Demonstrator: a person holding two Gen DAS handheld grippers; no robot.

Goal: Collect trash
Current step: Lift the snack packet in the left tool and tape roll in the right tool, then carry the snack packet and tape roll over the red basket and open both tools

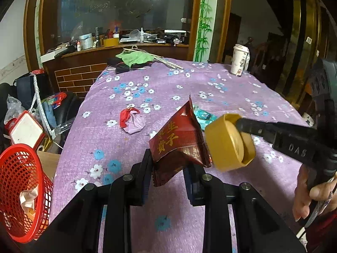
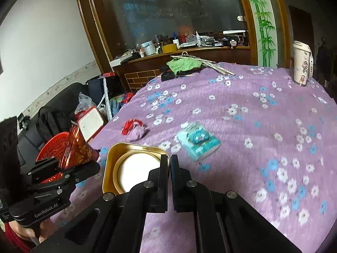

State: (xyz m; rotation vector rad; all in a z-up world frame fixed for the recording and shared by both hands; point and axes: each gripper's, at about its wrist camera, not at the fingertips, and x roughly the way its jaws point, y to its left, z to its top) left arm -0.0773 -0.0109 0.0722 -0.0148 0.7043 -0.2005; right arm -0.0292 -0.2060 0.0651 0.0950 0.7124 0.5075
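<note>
My left gripper (image 1: 168, 168) pinches a dark red snack wrapper (image 1: 179, 139) with gold characters between its 2 fingers, holding it up above the purple flowered tablecloth (image 1: 147, 84). In the right wrist view that same wrapper (image 2: 79, 149) stands tilted in front of the red mesh basket (image 2: 53, 147).

My right gripper (image 2: 169, 162) has its fingers pressed nearly together on the wall of a gold tray (image 2: 134, 164), a rounded-square container with a pale round inside. From the left wrist camera the gold tray (image 1: 229, 143) hangs tipped on its side, just beside the wrapper, at the end of my right gripper (image 1: 242, 124).

Farther out on the cloth lie a crumpled red and pink wad (image 1: 131, 120) and a teal packet (image 2: 198, 140) with a cartoon face, both apart from my grippers. The teal packet (image 1: 205, 116) peeks out behind the wrapper in the left view.

The red mesh basket (image 1: 23, 191) sits off the table's left edge and has crumpled paper in it. A white tumbler (image 1: 240, 60) stands upright near the far right edge, and a green cloth (image 1: 134, 58) lies at the far end.
</note>
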